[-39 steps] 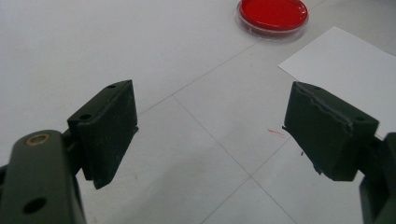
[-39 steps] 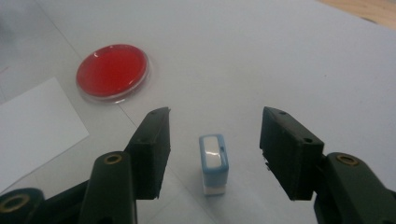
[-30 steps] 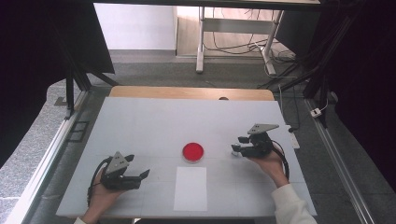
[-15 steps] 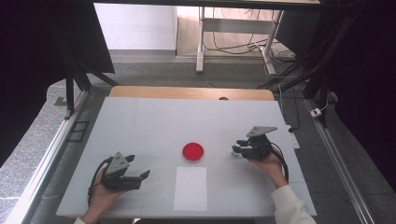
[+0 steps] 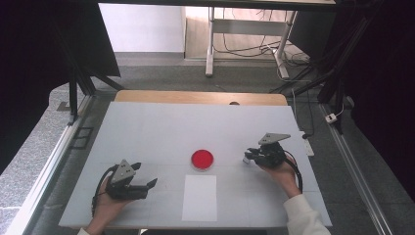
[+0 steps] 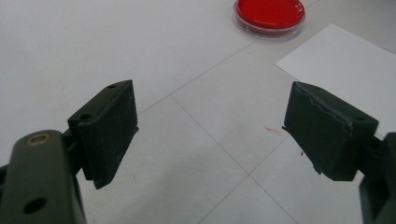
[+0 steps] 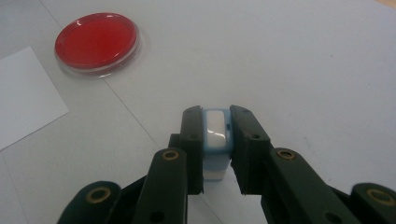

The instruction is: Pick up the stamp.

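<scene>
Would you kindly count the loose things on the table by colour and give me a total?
Red: 1, the round dish
White: 1, the paper sheet
Pale blue and white: 1, the small block clamped in the right gripper
Total: 3

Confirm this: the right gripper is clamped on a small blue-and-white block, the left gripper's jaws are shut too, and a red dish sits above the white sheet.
One thing is off: the left gripper is open, its jaws wide apart with bare table between them, as the left gripper view shows. The rest holds: the right gripper is clamped on the small blue-and-white block, and the red dish sits above the white sheet.
</scene>
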